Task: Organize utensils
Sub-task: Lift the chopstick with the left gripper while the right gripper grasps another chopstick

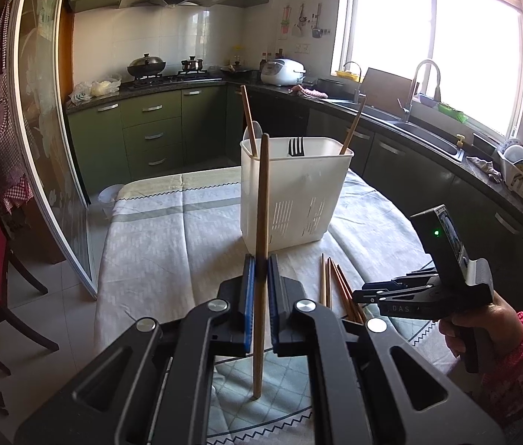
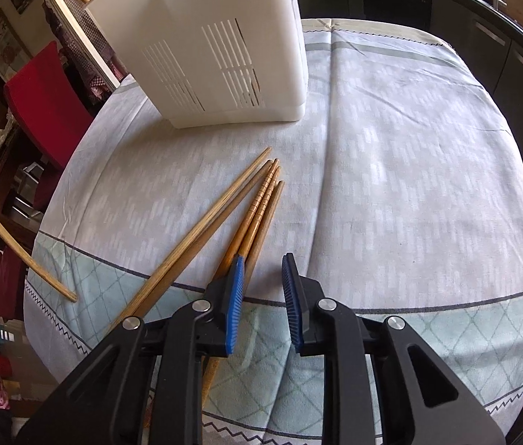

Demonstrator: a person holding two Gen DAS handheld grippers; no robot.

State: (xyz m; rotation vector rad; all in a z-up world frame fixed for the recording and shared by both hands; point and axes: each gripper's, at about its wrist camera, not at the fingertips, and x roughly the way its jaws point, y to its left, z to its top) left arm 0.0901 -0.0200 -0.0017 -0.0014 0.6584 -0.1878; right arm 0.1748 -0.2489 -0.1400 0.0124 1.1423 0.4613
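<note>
- Left gripper [image 1: 260, 274] is clamped on a single wooden chopstick [image 1: 261, 222], held close to upright; the stick's lower end passes down between the gripper's arms, its top rises in front of the white utensil caddy [image 1: 291, 200].
- Right gripper [image 2: 263, 289], jaws parted with a clear gap and nothing between them, hovers low over the tablecloth [image 2: 391, 185]. Its left blue pad [image 2: 234, 307] overlaps the near part of the loose chopsticks [image 2: 250, 207]; contact cannot be judged.
- Five loose chopsticks lie fanned on the cloth, tips toward the caddy; their near ends are hidden under the right gripper's body.
- In the right wrist view the caddy's top is cut off by the frame.
- In the left wrist view, the caddy stands on the table just beyond the loose sticks. A black fork [image 1: 296, 147] and two chopsticks [image 1: 352, 126] poke out; a pale rounded utensil behind the left stick is hard to identify.
- Beyond: stove pots [image 1: 147, 65], rice cooker [image 1: 282, 72], sink faucet [image 1: 424, 78]. The window is blown out to white.
</note>
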